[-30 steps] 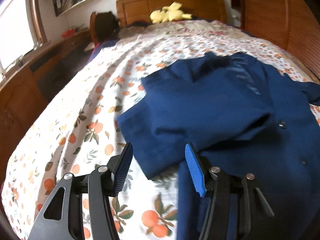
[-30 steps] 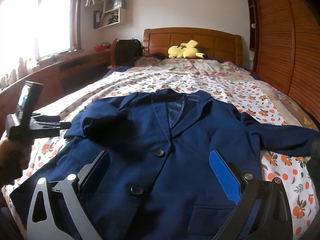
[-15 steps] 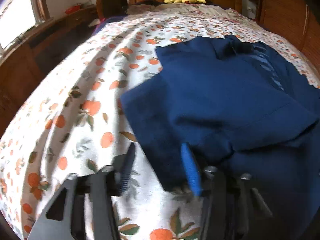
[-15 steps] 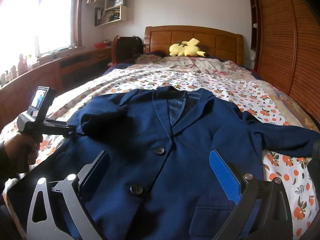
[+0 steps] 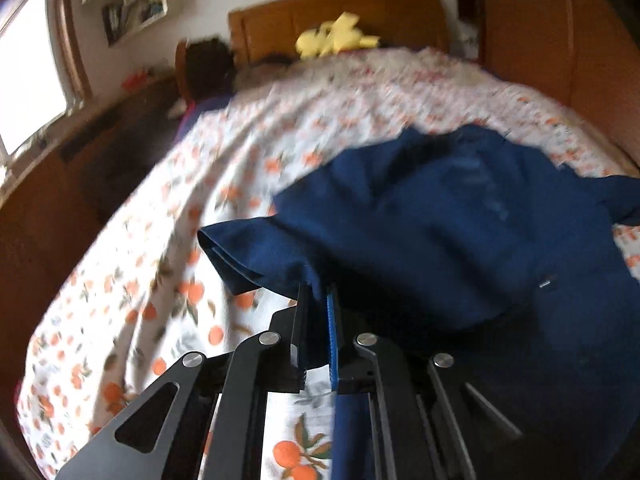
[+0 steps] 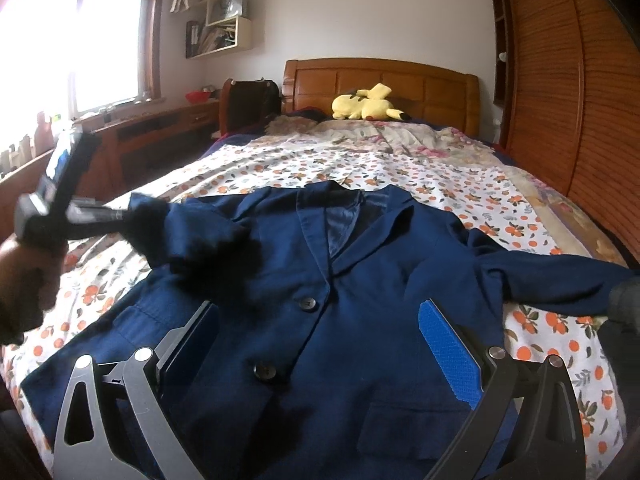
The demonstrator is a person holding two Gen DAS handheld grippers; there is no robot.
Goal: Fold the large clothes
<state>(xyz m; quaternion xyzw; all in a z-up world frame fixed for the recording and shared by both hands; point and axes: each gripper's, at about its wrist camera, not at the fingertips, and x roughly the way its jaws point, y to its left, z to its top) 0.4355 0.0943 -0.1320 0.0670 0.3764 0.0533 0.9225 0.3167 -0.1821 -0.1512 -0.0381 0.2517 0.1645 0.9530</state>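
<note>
A navy blue jacket [image 6: 320, 264] lies face up on the orange-print bedspread [image 6: 400, 168], collar toward the headboard, two dark buttons showing. In the left wrist view my left gripper [image 5: 316, 292] is shut on the edge of the jacket's left sleeve [image 5: 248, 256], which hangs lifted off the bed in a fold. The right wrist view shows that gripper [image 6: 116, 214] blurred at the raised sleeve, held by a hand [image 6: 24, 280]. My right gripper [image 6: 318, 306] stands open low over the jacket's front, its pads touching nothing. The other sleeve [image 6: 560, 276] lies stretched out to the right.
A yellow plush toy [image 6: 366, 106] rests by the wooden headboard [image 6: 400, 80]. A slatted wooden wardrobe [image 6: 568, 100] runs along the bed's right side. A wooden counter [image 6: 160, 128] under the window and a dark chair [image 6: 250, 100] stand at the left.
My left gripper went from open around the sleeve's edge to shut on it, then rose and drew the sleeve up off the bedspread. The right gripper stayed still.
</note>
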